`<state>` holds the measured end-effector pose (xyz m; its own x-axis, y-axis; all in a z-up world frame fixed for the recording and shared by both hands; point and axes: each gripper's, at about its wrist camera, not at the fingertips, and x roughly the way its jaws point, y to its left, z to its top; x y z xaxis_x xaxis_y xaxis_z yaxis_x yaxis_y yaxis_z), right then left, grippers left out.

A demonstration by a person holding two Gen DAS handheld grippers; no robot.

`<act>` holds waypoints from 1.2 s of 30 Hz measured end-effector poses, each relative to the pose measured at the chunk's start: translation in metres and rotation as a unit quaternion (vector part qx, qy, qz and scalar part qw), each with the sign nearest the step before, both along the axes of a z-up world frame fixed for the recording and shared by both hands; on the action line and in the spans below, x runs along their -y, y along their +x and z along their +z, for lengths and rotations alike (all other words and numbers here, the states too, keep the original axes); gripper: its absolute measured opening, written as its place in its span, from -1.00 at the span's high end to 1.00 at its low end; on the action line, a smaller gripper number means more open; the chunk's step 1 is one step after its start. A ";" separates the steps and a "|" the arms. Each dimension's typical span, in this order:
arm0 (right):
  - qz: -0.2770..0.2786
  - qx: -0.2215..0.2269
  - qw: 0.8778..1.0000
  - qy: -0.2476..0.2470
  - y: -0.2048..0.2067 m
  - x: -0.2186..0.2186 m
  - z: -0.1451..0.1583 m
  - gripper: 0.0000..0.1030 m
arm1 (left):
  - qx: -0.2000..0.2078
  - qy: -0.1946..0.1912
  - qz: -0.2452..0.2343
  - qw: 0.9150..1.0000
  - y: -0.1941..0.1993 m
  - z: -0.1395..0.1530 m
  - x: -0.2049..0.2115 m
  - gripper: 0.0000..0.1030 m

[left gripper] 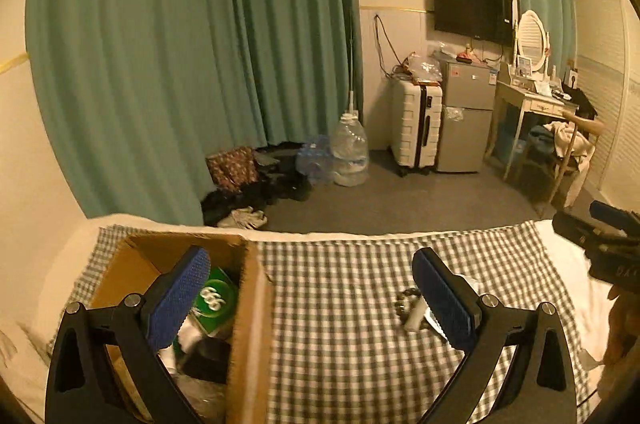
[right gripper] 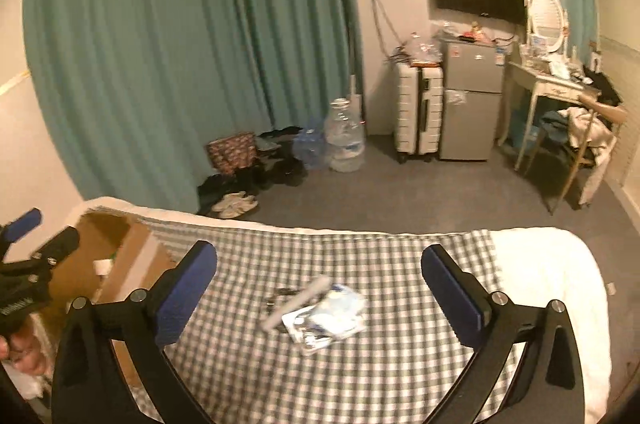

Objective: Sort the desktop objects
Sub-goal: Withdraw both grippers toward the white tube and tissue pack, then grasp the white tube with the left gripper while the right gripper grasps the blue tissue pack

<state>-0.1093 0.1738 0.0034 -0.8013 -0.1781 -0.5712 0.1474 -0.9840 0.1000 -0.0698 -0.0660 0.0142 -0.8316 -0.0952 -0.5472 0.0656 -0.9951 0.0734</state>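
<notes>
A checked cloth (right gripper: 360, 256) lies on the bed (right gripper: 552, 264), near in the scene. At its left end stands a cardboard box (left gripper: 252, 304) with a packet (left gripper: 214, 298) in it. Right of the box, on the cloth, a stick (right gripper: 298, 300) lies across a plastic pouch (right gripper: 332, 316), with what may be a bead bracelet (left gripper: 406, 300) just beside it. Beyond the bed, on the floor, a water jug (left gripper: 350, 148) stands before the curtain (left gripper: 180, 64); right of it a suitcase (left gripper: 416, 128), then a fridge (left gripper: 466, 120), then a dressing table (left gripper: 532, 100)

Two wrist views over one checked cloth (left gripper: 340, 288)
</notes>
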 end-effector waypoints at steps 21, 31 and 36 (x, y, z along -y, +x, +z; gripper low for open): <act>-0.011 0.076 0.996 0.035 -0.036 0.002 -0.088 -1.00 | 0.095 0.032 -0.038 0.994 -0.055 -0.104 -0.019 -1.00; -0.011 0.127 0.991 0.032 -0.061 0.014 -0.143 -1.00 | 0.137 0.002 -0.085 0.987 -0.077 -0.164 -0.048 -1.00; -0.017 0.137 0.990 0.031 -0.075 0.018 -0.160 -1.00 | 0.149 -0.005 -0.115 0.982 -0.086 -0.193 -0.061 -1.00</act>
<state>-0.1846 0.1559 -0.1561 -0.6201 -0.1115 -0.7766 0.0904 -0.9934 0.0705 -0.1558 -0.0045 -0.1788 -0.6347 0.0705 -0.7695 -0.1868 -0.9803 0.0642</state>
